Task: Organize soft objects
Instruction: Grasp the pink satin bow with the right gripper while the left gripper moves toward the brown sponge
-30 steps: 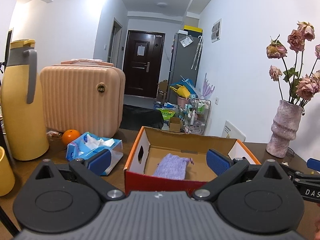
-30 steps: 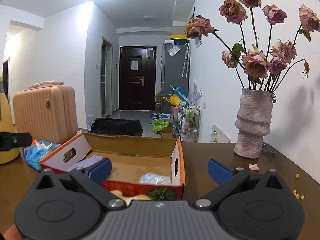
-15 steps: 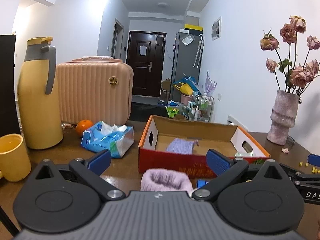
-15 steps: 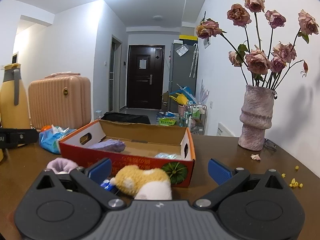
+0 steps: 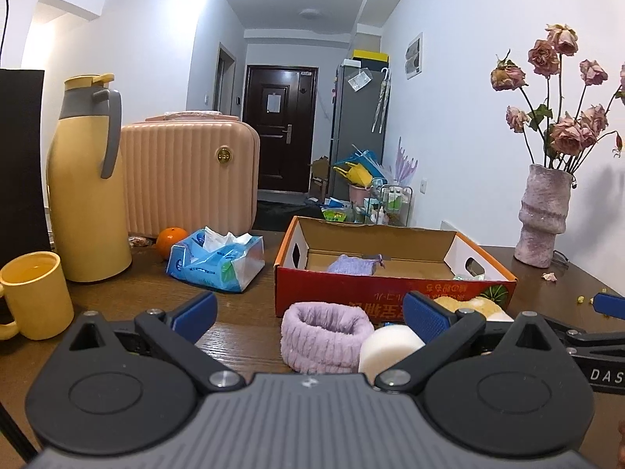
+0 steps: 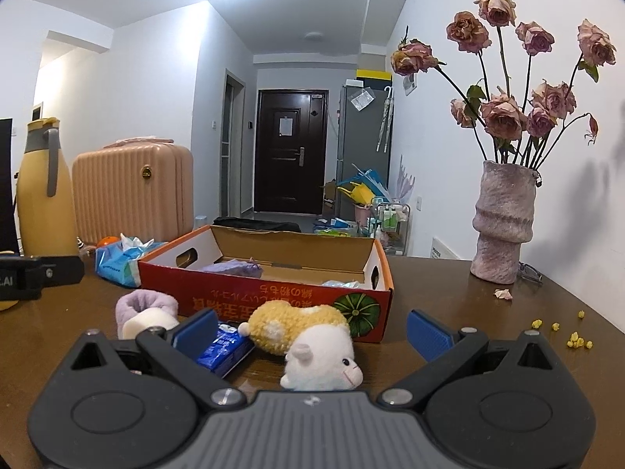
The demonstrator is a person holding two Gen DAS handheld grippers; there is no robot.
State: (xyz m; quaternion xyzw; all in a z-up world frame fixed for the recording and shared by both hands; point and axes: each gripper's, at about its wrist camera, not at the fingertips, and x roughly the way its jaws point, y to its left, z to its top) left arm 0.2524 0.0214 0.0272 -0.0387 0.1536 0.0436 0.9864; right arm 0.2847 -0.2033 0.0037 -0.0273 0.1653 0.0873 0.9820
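Note:
An orange cardboard box (image 5: pixel 390 293) (image 6: pixel 265 297) stands open on the brown table with a purple knitted pouch (image 5: pixel 351 264) (image 6: pixel 234 267) inside. In front of it lie a lilac fluffy band (image 5: pixel 326 330) (image 6: pixel 146 306), a white sponge (image 5: pixel 388 349) (image 6: pixel 150 322), a blue packet (image 6: pixel 224 348) and a yellow-and-white plush toy (image 6: pixel 308 336). My left gripper (image 5: pixel 308 312) is open above the band and sponge, holding nothing. My right gripper (image 6: pixel 312 326) is open, straddling the plush toy without touching it.
A yellow mug (image 5: pixel 35 295), a yellow thermos (image 5: pixel 88 179), a pink suitcase (image 5: pixel 187 176), an orange (image 5: pixel 170 236) and a blue tissue pack (image 5: pixel 216 260) crowd the table's left. A vase of dried roses (image 6: pixel 504 222) stands at the right, with yellow crumbs (image 6: pixel 562 332) nearby.
Both grippers have pulled back from the box toward the table's near edge. The band, sponge, packet and plush toy came into view in front of it. Both stay open.

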